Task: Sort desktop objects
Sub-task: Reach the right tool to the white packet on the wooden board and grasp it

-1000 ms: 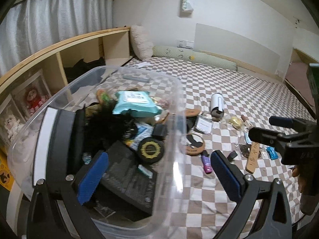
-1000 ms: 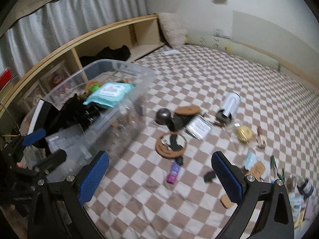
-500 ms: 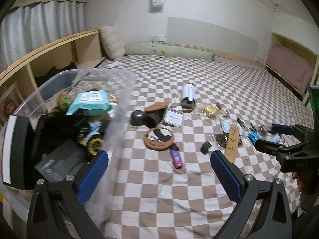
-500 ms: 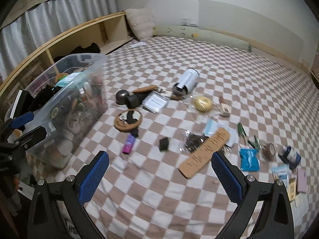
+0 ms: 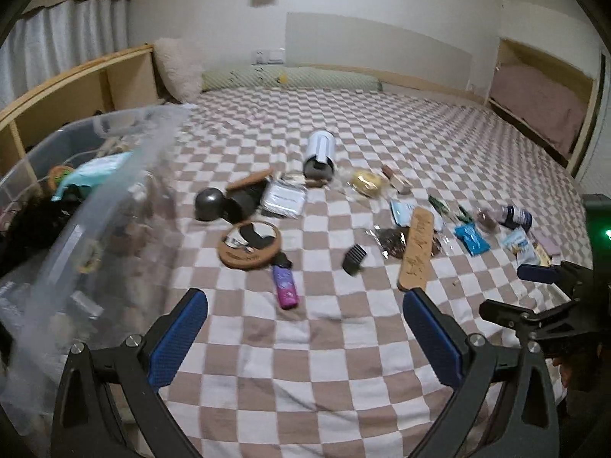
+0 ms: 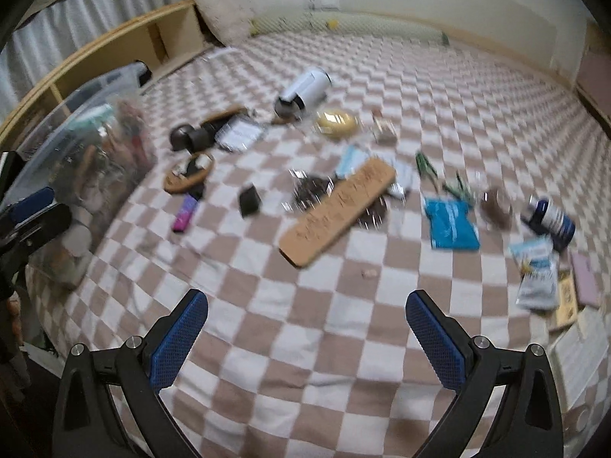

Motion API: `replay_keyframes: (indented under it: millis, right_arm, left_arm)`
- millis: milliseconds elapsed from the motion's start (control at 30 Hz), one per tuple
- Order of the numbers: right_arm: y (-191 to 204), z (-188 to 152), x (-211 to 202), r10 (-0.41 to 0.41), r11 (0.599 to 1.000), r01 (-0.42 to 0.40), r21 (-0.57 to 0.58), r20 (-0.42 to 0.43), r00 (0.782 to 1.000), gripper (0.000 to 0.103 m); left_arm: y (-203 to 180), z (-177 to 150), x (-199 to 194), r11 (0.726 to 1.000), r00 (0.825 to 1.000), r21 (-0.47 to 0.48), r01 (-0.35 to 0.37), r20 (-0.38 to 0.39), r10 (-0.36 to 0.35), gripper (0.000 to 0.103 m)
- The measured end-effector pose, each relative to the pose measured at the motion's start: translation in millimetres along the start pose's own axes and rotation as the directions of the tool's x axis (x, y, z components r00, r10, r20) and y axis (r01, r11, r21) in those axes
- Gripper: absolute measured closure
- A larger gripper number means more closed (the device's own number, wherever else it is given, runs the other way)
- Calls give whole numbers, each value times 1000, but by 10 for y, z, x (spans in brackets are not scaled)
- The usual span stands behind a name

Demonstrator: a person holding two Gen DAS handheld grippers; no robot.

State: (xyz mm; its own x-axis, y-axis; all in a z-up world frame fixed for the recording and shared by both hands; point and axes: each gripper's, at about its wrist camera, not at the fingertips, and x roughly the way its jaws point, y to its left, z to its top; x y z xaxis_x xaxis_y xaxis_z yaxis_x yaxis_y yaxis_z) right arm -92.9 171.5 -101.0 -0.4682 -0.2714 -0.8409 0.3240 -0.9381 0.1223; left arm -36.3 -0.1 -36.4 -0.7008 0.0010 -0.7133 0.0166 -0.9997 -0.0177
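Small objects lie scattered on a checkered bed cover (image 5: 305, 343): a white cylinder (image 5: 320, 149), a cork coaster (image 5: 249, 249), a purple lighter (image 5: 285, 286), a wooden strip (image 5: 417, 252) and a blue packet (image 6: 450, 224). A clear bin (image 5: 88, 206) full of items stands at the left. My left gripper (image 5: 304, 339) is open and empty above the cover, near the lighter. My right gripper (image 6: 305, 339) is open and empty, in front of the wooden strip (image 6: 338, 210). It also shows at the left wrist view's right edge (image 5: 534, 294).
A wooden shelf frame (image 5: 76, 87) runs along the left behind the bin. A pillow (image 5: 179, 68) and a long bolster (image 5: 290, 76) lie at the far wall. More packets and a small bottle (image 6: 552, 223) lie at the right.
Both grippers have swung right, away from the bin and toward the scattered objects. The bin has slid to the left edge of both views. Both stay open.
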Motion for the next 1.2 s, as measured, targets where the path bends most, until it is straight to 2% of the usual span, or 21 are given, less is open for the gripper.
replay_keyframes:
  millis: [167,300,333,400,433,667,833,867,967,1067,1200]
  right_arm:
    - [-201,-64,271,-75,997,74,-32,-31,997,0]
    - [-355,-3,471,-51,999,51,5,-61,997,2]
    - [-377,32,510,-40,999,41,10,-63,997,6]
    - [-412,122,595,-25,1000,26,14,-70,997,28]
    - [-416,204,641,-24,1000,25,16,-65,998,29]
    - [-390,860,948,-30,998,29,56,6,1000,30]
    - [-448,1289,1265,-83,993,80,90,29,996,30]
    - [-489,1329,1331,-93,991,90,100,23,995,30]
    - [-624,1419,1526,-119,985,118,129,3,993,40]
    - [-730,1466,1687,-141,979,142,144,-12,990,40]
    - [-832,1375,1798,-123,979,123,161,-13,992,40]
  left_arm:
    - [-139,-118,185,999,1000,39,-14,-7,14,0]
    - [-204,-195,378,999,999,49,3,-41,-1,0]
    - [-216,-213,433,999,999,50,9,-53,-6,0]
    - [-227,-239,503,999,998,51,16,-67,-13,0]
    - [-230,-249,531,998,997,52,19,-71,-15,0]
    - [-141,-253,608,999,996,26,25,-82,-23,0]
    - [-51,-250,650,999,996,-3,32,-89,-32,0]
    - [-36,-252,655,999,995,-9,35,-91,-36,0]
    - [4,-257,678,999,995,-24,43,-95,-45,0]
    - [24,-265,711,998,993,-33,45,-103,-48,0]
    - [11,-272,727,998,992,-30,51,-110,-54,0]
